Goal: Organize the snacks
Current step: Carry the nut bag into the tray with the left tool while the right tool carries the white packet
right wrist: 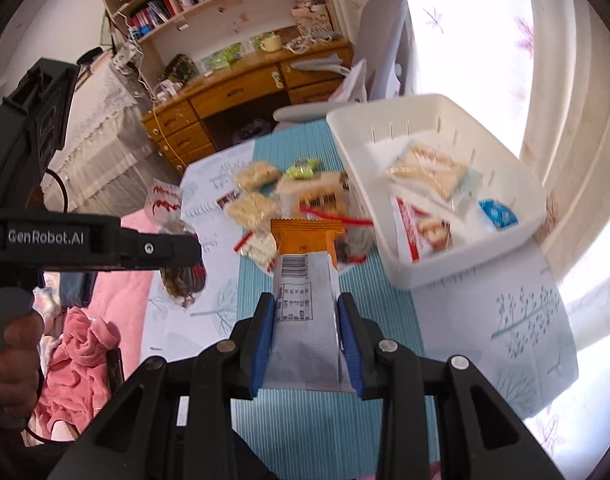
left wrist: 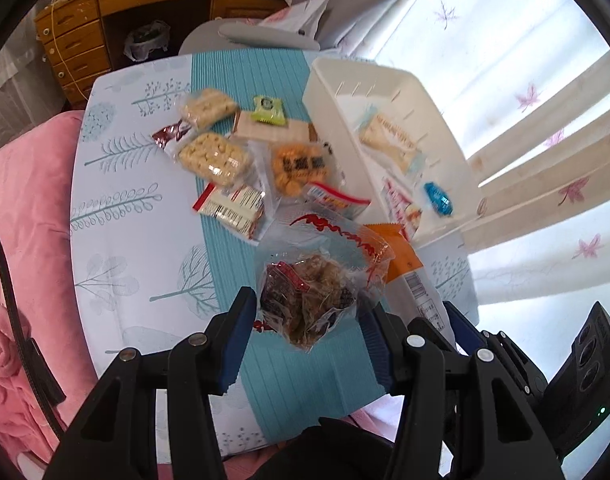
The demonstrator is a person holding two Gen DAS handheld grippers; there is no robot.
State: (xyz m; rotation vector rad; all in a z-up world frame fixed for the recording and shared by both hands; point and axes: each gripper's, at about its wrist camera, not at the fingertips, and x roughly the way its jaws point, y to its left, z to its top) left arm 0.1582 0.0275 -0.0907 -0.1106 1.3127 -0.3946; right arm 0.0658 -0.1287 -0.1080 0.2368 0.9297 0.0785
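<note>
Bedroom setting: a small table (left wrist: 117, 216) covered in a white leaf-print cloth with a teal ribbed mat (left wrist: 289, 364) down the middle is sitting by bright curtains, with a wooden desk (right wrist: 241, 92) and bookshelves behind and pink bedding alongside. A white basket (right wrist: 445, 264) is standing on the table's curtain side, already holding a few packets. A loose pile of snacks (left wrist: 241, 160) is lying on the mat just beside it.

The left gripper (left wrist: 307, 316) is clamping a crinkly clear bag with red print (left wrist: 309, 292), its pads pressing both sides, bag hanging over the mat. The right gripper (right wrist: 305, 340) is gripping an orange-and-white packet (right wrist: 305, 280) by its white end, orange end pointing toward the basket.

Risks from here:
- The clear bag is looking slippery and lumpy; film could be sliding out of the pads during the carry.
- Both grippers are working close together; they could be bumping each other on the way to the basket.
- The long packet could be catching the basket rim or knocking the pile if coming in low.
- The basket is sitting near the table edge; a push could be shifting it.
</note>
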